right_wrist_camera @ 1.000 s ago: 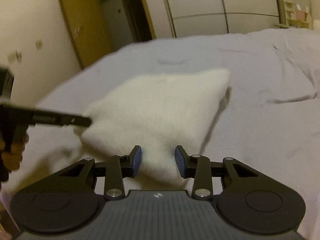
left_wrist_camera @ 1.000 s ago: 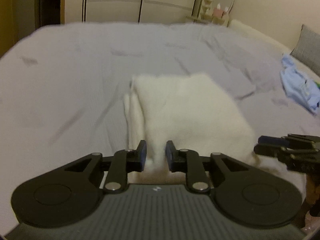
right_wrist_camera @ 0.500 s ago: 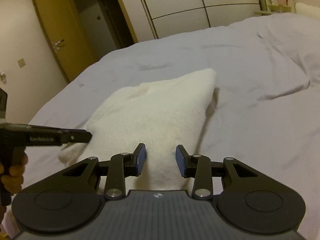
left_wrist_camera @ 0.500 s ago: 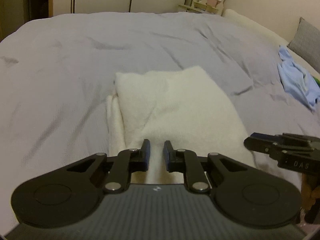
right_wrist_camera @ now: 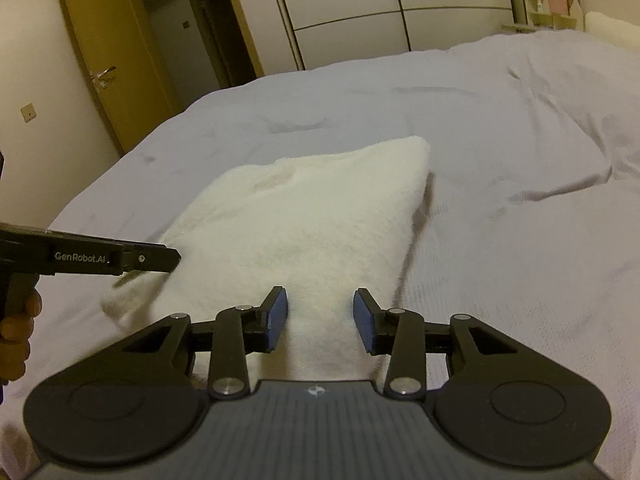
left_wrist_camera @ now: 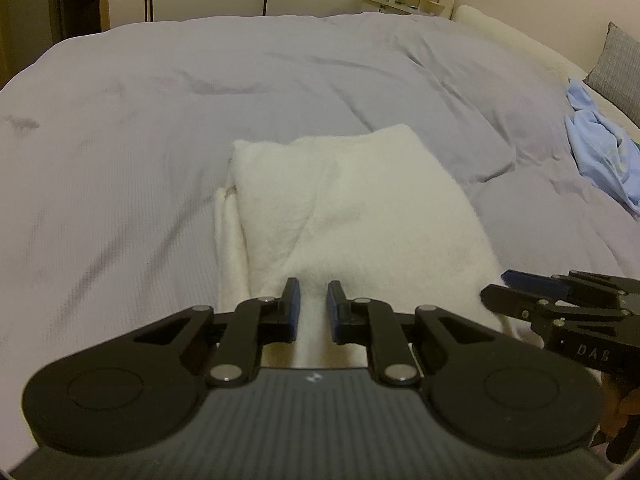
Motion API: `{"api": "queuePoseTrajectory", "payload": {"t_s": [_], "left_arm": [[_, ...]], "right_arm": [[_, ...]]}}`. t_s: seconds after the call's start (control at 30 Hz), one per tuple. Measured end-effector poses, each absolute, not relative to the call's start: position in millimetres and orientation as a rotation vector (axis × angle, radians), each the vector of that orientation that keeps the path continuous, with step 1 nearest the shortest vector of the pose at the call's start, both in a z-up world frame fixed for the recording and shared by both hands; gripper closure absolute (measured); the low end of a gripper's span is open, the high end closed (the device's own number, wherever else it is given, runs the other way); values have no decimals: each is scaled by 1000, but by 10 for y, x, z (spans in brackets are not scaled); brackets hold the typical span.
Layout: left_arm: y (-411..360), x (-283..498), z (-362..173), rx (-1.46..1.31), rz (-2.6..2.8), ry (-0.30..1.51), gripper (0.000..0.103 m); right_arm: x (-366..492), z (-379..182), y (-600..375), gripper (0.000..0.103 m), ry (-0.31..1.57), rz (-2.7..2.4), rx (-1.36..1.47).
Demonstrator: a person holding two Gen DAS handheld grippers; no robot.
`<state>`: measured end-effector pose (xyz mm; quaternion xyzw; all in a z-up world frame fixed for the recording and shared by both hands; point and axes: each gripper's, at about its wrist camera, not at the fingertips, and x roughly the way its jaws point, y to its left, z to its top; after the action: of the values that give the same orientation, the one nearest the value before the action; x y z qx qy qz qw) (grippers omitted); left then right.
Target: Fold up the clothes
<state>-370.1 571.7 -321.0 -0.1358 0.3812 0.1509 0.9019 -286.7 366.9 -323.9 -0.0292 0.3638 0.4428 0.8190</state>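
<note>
Left gripper (left_wrist_camera: 313,307): jaws narrowly parted, nothing pinched, held over the near edge of the folded white garment (left_wrist_camera: 360,216). Right gripper (right_wrist_camera: 320,318): jaws wider apart, empty, over the same edge further right. The garment is laid flat on the lilac bedspread (left_wrist_camera: 120,160). A crumpled blue cloth (left_wrist_camera: 600,152) is seen well apart at right, beside a grey pillow (left_wrist_camera: 618,68). Wardrobe doors (right_wrist_camera: 400,8) and a wooden door (right_wrist_camera: 100,60) are seen beyond the bed.

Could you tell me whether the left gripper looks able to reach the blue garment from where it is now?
Probably not without moving well over. The left gripper is open over the white towel, while the blue garment lies far off at the bed's right side, with the right gripper roughly between them.
</note>
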Motion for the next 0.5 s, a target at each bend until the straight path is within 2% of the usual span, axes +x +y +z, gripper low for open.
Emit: {"api": "queuePoseTrajectory", "payload": {"t_s": [0.27,0.37,0.5], "left_arm": [[5997,-3591,-3009,-275,226,767,93],[6149,-3342,-2950,-250,165,766,93],[6312,-2915,-3141,-223,126,826,93]], "right_arm": [[-2658,-3003,3685,65,713,916,-47],[-2421,-2961,3826,66,696,909,-44],[-2161,-3104,4120,66,714,919,-112]]}}
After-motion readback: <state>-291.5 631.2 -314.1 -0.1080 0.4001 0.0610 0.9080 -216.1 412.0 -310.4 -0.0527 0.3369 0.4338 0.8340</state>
